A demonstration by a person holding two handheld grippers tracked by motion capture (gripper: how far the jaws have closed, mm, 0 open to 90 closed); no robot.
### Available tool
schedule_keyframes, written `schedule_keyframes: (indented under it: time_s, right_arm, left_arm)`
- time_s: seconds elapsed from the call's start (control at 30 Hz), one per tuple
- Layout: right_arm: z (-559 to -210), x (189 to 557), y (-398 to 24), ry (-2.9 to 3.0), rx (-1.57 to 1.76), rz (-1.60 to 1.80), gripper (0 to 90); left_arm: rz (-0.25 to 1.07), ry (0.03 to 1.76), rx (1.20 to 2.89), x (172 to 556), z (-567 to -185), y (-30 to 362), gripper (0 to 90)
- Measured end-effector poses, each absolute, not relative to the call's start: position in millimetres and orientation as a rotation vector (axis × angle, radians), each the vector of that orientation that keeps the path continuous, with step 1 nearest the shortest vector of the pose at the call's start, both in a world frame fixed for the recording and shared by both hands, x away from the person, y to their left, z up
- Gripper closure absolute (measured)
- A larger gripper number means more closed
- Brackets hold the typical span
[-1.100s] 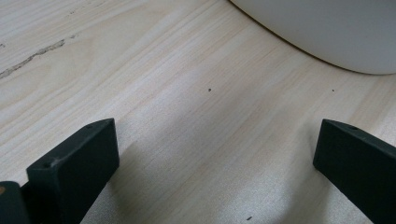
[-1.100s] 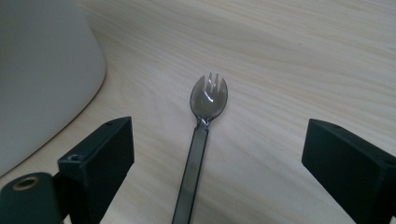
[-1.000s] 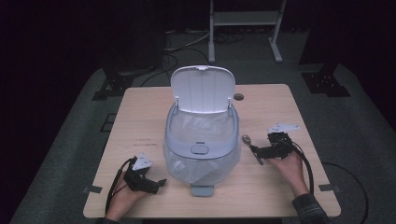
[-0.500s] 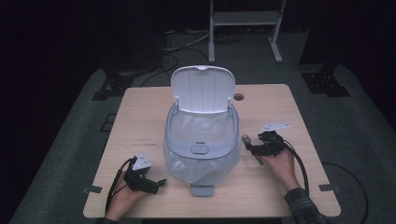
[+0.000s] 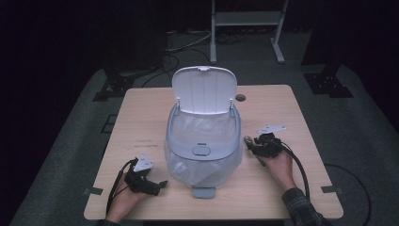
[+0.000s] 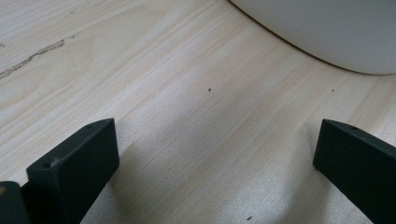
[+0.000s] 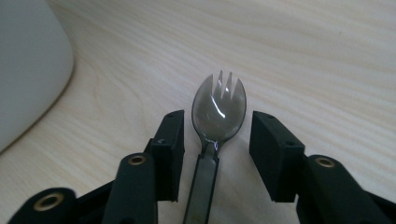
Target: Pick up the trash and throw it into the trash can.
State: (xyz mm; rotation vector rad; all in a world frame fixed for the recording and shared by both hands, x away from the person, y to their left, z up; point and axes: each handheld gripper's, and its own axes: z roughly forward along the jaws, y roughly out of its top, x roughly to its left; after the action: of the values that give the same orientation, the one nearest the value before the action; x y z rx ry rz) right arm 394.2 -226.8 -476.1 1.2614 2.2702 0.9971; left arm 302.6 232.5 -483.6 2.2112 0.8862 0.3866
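A dark translucent spork [image 7: 218, 105] lies on the wooden table [image 5: 141, 117], just right of a pale blue bin [image 5: 202, 150]. My right gripper [image 7: 217, 126] straddles the spork's neck, and its jaws have just been closing. A gap still shows on each side, so the pads [image 7: 170, 140] are off the spork. In the high view that right gripper [image 5: 254, 145] sits by the bin's right side. My left gripper [image 5: 160, 184] rests low on the table at the bin's front left. In the left gripper view my left gripper [image 6: 217, 140] is wide open over bare wood.
The bin's lid [image 5: 203, 89] stands upright, and a clear bag lines the bin. Its foot pedal [image 5: 203, 191] sticks out toward the front edge. A round cable hole [image 5: 240, 98] lies behind the bin. A metal stand [image 5: 244, 19] is beyond the table.
My right gripper has moved left toward the bin and down onto the spork, with its jaws narrowing around it. The left gripper has stayed put.
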Motion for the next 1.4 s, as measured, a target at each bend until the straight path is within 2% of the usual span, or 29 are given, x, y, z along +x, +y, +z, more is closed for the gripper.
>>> schedule_keyframes:
  time_s: [0.5,0.97,1.4]
  right_arm:
    - [-476.7,388.9,-227.8,2.275,1.261,0.984,78.5]
    - [-473.8,387.8,-232.7,2.306,1.265,0.994,79.0]
    - [-457.5,380.0,-245.9,2.312,1.264,1.072,79.1]
  left_arm:
    - [0.387,0.885,2.212,302.6,-483.6,232.6,0.0]
    - [0.387,0.886,2.211,302.6,-483.6,232.5,0.0]
    - [0.387,0.886,2.212,302.6,-483.6,232.5,0.0]
